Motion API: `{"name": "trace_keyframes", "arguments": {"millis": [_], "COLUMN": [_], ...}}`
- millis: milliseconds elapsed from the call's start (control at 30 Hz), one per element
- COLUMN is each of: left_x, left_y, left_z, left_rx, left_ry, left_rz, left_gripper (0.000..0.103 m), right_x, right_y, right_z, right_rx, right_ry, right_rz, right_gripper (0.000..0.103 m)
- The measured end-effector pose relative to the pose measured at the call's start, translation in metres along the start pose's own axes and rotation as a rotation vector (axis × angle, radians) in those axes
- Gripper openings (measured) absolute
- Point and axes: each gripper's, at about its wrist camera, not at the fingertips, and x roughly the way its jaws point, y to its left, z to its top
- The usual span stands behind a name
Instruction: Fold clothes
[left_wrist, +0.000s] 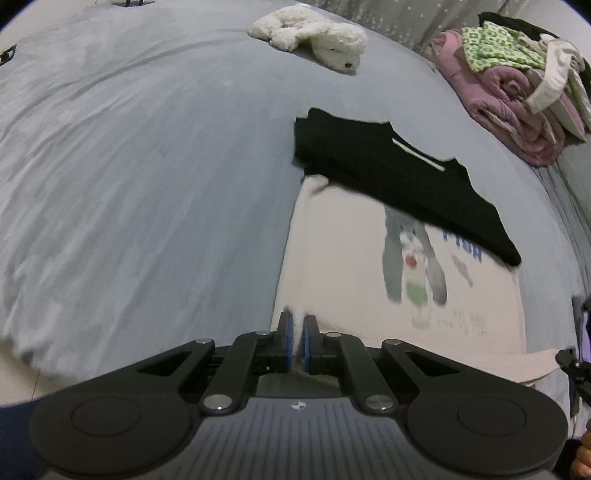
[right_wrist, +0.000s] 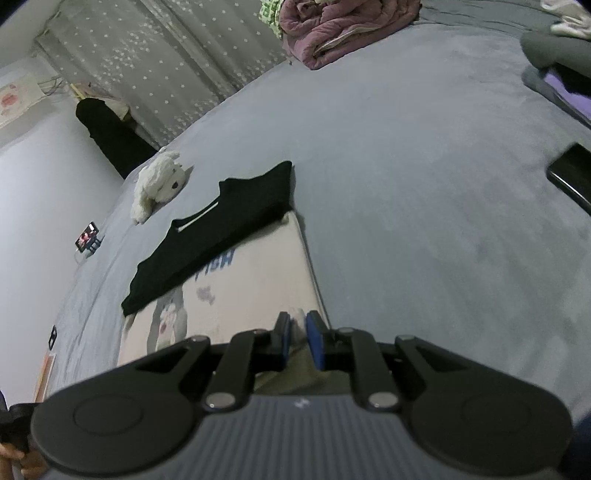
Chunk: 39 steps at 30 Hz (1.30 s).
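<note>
A white T-shirt (left_wrist: 351, 258) with a cartoon print lies flat on the grey bed (left_wrist: 129, 166). A folded black garment (left_wrist: 399, 177) rests across its far part. My left gripper (left_wrist: 295, 325) is shut on the shirt's near left edge, with white cloth pinched between the blue pads. In the right wrist view the white T-shirt (right_wrist: 251, 280) runs away from me under the black garment (right_wrist: 221, 221). There my right gripper (right_wrist: 298, 325) is shut on the near right edge, and a fold of white cloth shows between its pads.
A white plush toy (left_wrist: 317, 37) lies beyond the black garment. A heap of pink, green and black clothes (left_wrist: 517, 92) sits at the far right. A dark phone (right_wrist: 572, 173) lies on the bed (right_wrist: 424, 184) to the right. A small lit phone (right_wrist: 88, 234) stands at the left.
</note>
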Motion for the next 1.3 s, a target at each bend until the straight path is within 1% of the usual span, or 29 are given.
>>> {"name": "trace_keyframes", "arguments": {"millis": [133,200,233,267,300,367,433,500,600,633,667,733,800,833,867,933,967,1000,1100,1233,1300], "left_x": [0.025,0.037,0.042,0.046,0.048,0.05,0.049,0.049,0.045,0.043,0.04,0.035,0.029,0.026,0.025,0.022,0.021,0.02,0.019,0.019,0.019], "left_y": [-0.003,-0.001,-0.001,0.0,0.003,0.008,0.011,0.016,0.027,0.03,0.032,0.035,0.029,0.025,0.021,0.013,0.009,0.007,0.003,0.002,-0.001], "left_z": [0.023,0.031,0.033,0.036,0.037,0.04,0.043,0.047,0.053,0.054,0.054,0.054,0.048,0.046,0.042,0.036,0.033,0.031,0.027,0.024,0.02], "left_rx": [-0.002,-0.014,-0.015,-0.018,-0.027,-0.046,-0.041,-0.046,-0.057,-0.053,-0.047,-0.023,0.049,0.088,0.126,0.194,0.223,0.247,0.28,0.293,0.308], "left_ry": [0.023,0.029,0.031,0.034,0.033,0.021,0.0,-0.012,-0.052,-0.063,-0.074,-0.098,-0.125,-0.139,-0.153,-0.183,-0.202,-0.212,-0.207,-0.194,-0.197], "left_rz": [-0.008,0.02,0.027,0.032,0.027,0.006,-0.022,-0.043,-0.018,-0.013,-0.01,-0.006,-0.023,-0.033,-0.033,-0.019,-0.01,-0.011,-0.049,-0.082,-0.094], "left_gripper": [0.005,0.005,0.006,0.011,0.011,0.011,0.011,0.011,0.012,0.012,0.013,0.014,0.02,0.028,0.041,0.052,0.053,0.053,0.054,0.054,0.054], "right_x": [0.034,0.053,0.062,0.072,0.08,0.084,0.088,0.092,0.093,0.093,0.092,0.086,0.081,0.077,0.074,0.072,0.072,0.073,0.079,0.082,0.082], "right_y": [0.007,0.006,0.005,0.003,0.002,0.001,-0.001,-0.003,-0.005,-0.006,-0.006,-0.004,0.004,0.008,0.013,0.025,0.03,0.037,0.057,0.063,0.061], "right_z": [0.024,0.031,0.034,0.037,0.039,0.041,0.043,0.046,0.05,0.051,0.051,0.05,0.049,0.048,0.047,0.041,0.038,0.032,0.015,0.01,0.01], "right_rx": [0.017,0.026,0.032,0.037,0.042,0.043,0.045,0.047,0.027,0.014,-0.009,-0.072,-0.168,-0.225,-0.282,-0.39,-0.445,-0.512,-0.718,-0.757,-0.751], "right_ry": [0.022,0.043,0.056,0.069,0.079,0.068,0.058,0.047,0.033,0.028,0.017,-0.009,-0.029,-0.039,-0.048,-0.054,-0.054,-0.057,-0.071,-0.035,-0.033], "right_rz": [-0.019,-0.033,-0.04,-0.047,-0.053,-0.047,-0.041,-0.037,-0.077,-0.092,-0.105,-0.128,-0.146,-0.145,-0.143,-0.124,-0.117,-0.133,-0.188,-0.13,-0.139], "right_gripper": [0.013,0.013,0.013,0.013,0.014,0.017,0.02,0.021,0.023,0.026,0.029,0.033,0.034,0.037,0.041,0.043,0.043,0.043,0.043,0.043,0.042]}}
